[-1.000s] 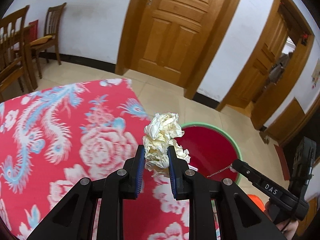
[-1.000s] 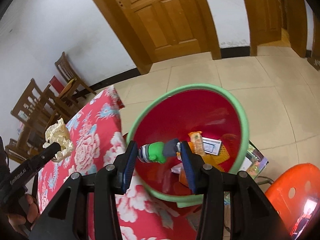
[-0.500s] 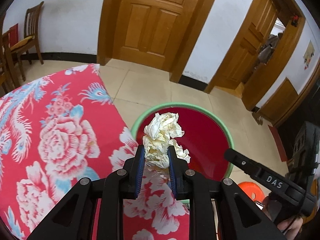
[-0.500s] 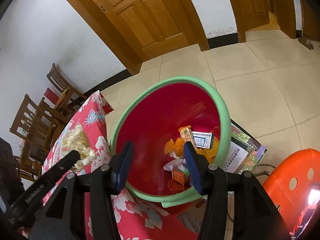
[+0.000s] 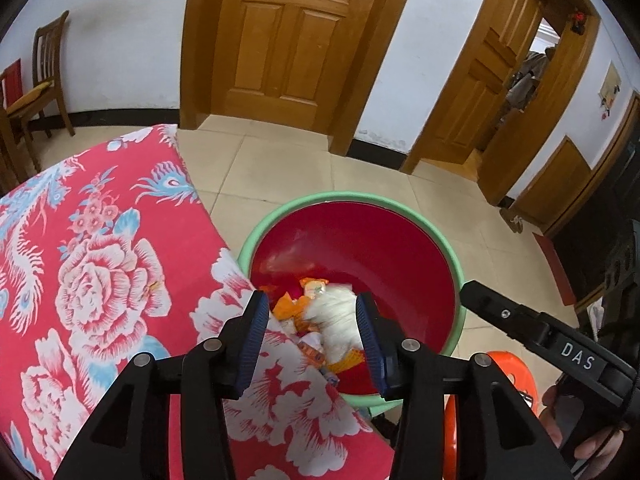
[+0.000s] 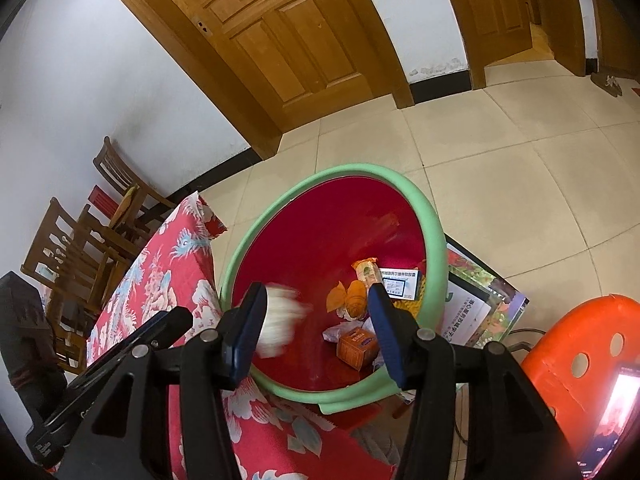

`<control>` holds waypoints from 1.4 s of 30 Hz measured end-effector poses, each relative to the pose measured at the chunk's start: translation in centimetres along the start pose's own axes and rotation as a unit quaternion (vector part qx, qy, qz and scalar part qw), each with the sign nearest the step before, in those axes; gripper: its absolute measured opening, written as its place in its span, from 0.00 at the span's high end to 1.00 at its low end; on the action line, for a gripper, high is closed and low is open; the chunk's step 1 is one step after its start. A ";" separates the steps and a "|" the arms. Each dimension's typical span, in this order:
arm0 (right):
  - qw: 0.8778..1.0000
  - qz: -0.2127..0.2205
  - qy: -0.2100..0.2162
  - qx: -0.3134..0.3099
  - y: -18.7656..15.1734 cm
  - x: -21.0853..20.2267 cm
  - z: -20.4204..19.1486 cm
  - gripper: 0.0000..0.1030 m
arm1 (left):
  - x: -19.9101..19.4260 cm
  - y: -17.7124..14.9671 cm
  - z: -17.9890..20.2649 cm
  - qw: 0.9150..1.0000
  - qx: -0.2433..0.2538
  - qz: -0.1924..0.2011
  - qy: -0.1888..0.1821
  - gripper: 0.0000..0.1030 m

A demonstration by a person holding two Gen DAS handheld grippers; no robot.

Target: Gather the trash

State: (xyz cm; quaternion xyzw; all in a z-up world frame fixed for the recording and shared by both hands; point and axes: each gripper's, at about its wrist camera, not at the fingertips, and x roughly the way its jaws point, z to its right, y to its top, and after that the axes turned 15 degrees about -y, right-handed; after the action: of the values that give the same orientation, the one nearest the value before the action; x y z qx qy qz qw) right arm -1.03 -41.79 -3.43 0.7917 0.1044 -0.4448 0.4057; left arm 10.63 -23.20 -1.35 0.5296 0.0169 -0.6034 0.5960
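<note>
A red bin with a green rim (image 5: 454, 258) (image 6: 434, 224) stands on the floor beside the table. My left gripper (image 5: 312, 332) is open above its near edge. A crumpled white paper ball (image 5: 334, 318) (image 6: 278, 326), blurred, is falling free between the fingers into the bin. My right gripper (image 6: 316, 326) is open and empty over the bin. Orange wrappers (image 6: 352, 296) and a small orange box (image 6: 356, 346) lie at the bin's bottom.
The table has a red floral cloth (image 5: 100, 264) (image 6: 160, 280). An orange stool (image 6: 580, 340) stands right of the bin, printed boxes (image 6: 476, 304) behind it. Wooden chairs (image 6: 80, 240) stand at left. Wooden doors (image 5: 288, 40) line the far wall.
My left gripper opened and let go of the paper ball, which now drops into the bin. My right gripper let go of a green object earlier and stays open.
</note>
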 end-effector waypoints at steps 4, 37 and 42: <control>1.000 0.007 0.007 -0.013 -0.4 -0.9 -0.7 0.45 | -1.1 -0.3 -0.6 1.000 -0.012 0.008 0.008 0.55; 0.984 0.051 0.065 -0.160 -9.0 -9.1 -11.4 0.14 | -17.5 -6.6 -5.5 0.974 -0.093 0.117 0.170 0.32; 0.982 0.055 0.062 -0.170 -9.9 -9.5 -11.9 0.13 | -19.0 -7.6 -5.6 0.970 -0.097 0.126 0.185 0.32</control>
State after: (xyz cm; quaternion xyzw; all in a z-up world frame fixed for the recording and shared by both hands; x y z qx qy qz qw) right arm -4.44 -24.73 1.90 0.7418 0.1597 -0.3476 0.5509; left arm 3.36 -4.06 4.05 0.5696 0.1189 -0.4103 0.7022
